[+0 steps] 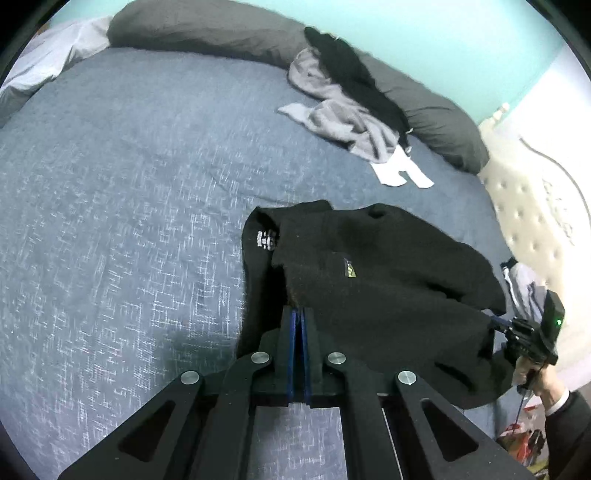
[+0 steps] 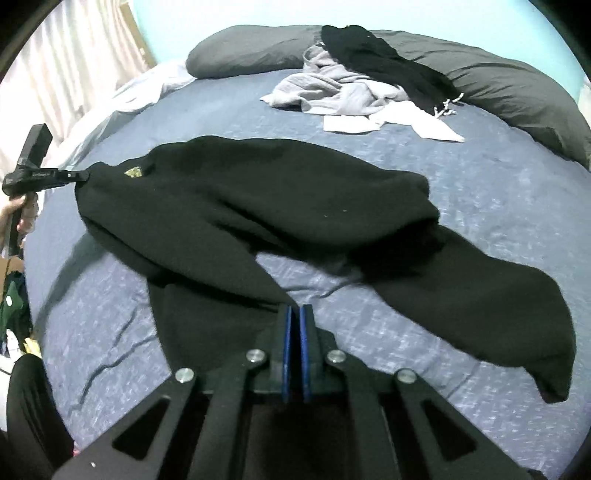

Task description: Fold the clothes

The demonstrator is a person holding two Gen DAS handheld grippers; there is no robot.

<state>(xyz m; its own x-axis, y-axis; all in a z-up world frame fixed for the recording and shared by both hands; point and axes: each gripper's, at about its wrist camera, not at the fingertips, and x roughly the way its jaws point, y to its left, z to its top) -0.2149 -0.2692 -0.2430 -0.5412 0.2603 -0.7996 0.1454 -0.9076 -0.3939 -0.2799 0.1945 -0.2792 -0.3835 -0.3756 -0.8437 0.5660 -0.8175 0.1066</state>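
A black fleece jacket [image 1: 388, 277] with a small yellow chest logo lies crumpled on the blue bedspread [image 1: 129, 184]. My left gripper [image 1: 299, 309] is shut on one edge of it, with the cloth pinched between the blue pads. Off to the right, a hand holds my right gripper [image 1: 493, 322], which clamps another edge. In the right wrist view the jacket [image 2: 258, 192] spreads across the bedspread [image 2: 480, 192] with one sleeve trailing to the right. There my right gripper [image 2: 294, 307] is shut on a black corner, and my left gripper [image 2: 88, 174] pinches the jacket's far left end.
A heap of grey and black clothes [image 1: 343, 107] with white socks [image 1: 402, 173] lies near the dark grey pillows [image 1: 207, 33]. A cream tufted headboard [image 1: 528, 218] borders the right. A curtain [image 2: 74, 66] hangs at the left, with clutter on the floor [image 2: 14, 317] below it.
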